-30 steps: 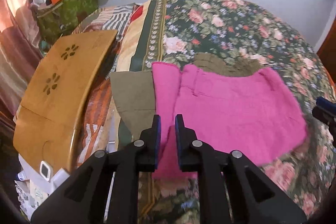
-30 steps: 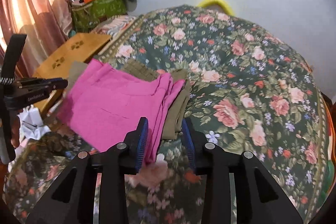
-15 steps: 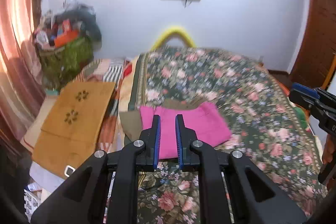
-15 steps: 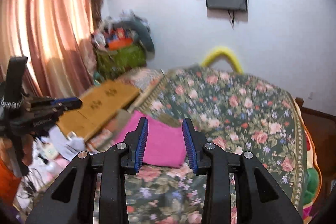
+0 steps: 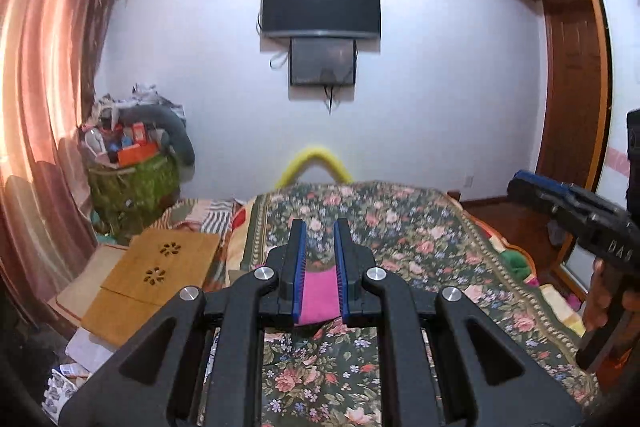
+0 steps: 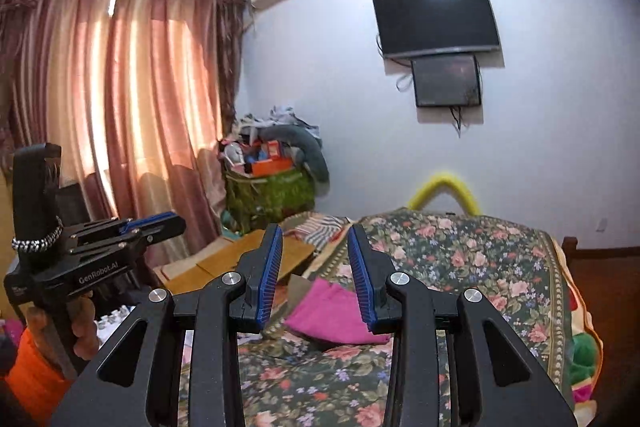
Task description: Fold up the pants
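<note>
The folded pink pants [image 6: 334, 315] lie on the floral bedspread [image 6: 460, 259] near its left side, over a bit of olive cloth [image 6: 298, 285]. In the left wrist view only a strip of the pink pants [image 5: 319, 293] shows between the fingers. My left gripper [image 5: 319, 227] is open with a narrow gap, empty, held well back and above the bed. My right gripper [image 6: 315, 231] is open wider, empty, also raised far from the pants. Each gripper shows in the other's view: the right one [image 5: 520, 185] and the left one [image 6: 176, 221].
A wooden lap table [image 5: 156, 275] leans left of the bed. A green basket piled with things [image 6: 268, 195] stands by the curtains [image 6: 120, 107]. A TV [image 5: 320, 7] hangs on the far wall. A wooden wardrobe [image 5: 572, 99] is at the right.
Both grippers have pulled back and up from the pants, so the folded pink pants now look small and far. Both stay empty.
</note>
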Motion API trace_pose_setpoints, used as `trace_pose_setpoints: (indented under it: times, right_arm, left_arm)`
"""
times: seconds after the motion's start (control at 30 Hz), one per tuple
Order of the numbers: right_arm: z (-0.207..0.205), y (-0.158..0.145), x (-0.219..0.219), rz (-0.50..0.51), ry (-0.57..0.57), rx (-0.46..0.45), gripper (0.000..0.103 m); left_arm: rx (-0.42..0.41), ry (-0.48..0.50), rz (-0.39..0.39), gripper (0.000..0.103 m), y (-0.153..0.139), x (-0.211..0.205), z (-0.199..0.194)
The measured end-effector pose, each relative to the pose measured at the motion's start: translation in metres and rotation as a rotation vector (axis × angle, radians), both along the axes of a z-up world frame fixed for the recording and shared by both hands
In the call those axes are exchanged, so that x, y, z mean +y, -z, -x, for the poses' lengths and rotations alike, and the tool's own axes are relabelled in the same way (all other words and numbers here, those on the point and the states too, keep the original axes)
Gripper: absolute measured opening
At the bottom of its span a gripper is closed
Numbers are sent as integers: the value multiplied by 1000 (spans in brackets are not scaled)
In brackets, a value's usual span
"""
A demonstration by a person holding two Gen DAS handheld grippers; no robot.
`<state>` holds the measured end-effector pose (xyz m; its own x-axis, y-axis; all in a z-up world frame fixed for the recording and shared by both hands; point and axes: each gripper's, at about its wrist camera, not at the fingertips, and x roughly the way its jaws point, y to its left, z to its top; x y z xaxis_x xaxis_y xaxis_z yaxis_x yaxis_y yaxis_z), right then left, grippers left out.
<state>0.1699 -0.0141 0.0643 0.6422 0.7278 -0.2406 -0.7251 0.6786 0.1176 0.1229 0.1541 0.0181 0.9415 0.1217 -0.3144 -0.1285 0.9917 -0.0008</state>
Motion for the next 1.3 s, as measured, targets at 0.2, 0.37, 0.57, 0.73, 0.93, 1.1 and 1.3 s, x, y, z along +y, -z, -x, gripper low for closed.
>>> trace_pose_setpoints:
  times: [0.2, 0.37, 0.57, 0.73, 0.93, 1.1, 1.3]
  right_arm:
    - [33, 3, -8, 10, 11, -55, 31]
    - [47, 8, -17, -10, 47, -49, 56]
    - [57, 8, -18, 7, 98, -64, 86]
    - [65, 6, -19, 10, 137, -94, 103]
    - [69, 8, -23, -5, 130, -77, 103]
    - [70, 8, -24, -4, 133, -80, 103]
    - [70, 8, -25, -6, 132, -79, 103]
  left_arm:
    - [-59, -33, -28, 25, -5, -20, 51]
    - [-108, -53, -3, 70, -5, -27, 80]
    - [-130, -88, -12, 90, -5, -34, 96]
    - [-136, -91, 2, 98, -4, -35, 104]
    - [-139, -94, 1, 100, -2, -35, 107]
    - [-133, -93, -2, 100, -1, -35, 106]
    - [-128, -93, -2, 101, 2, -35, 104]
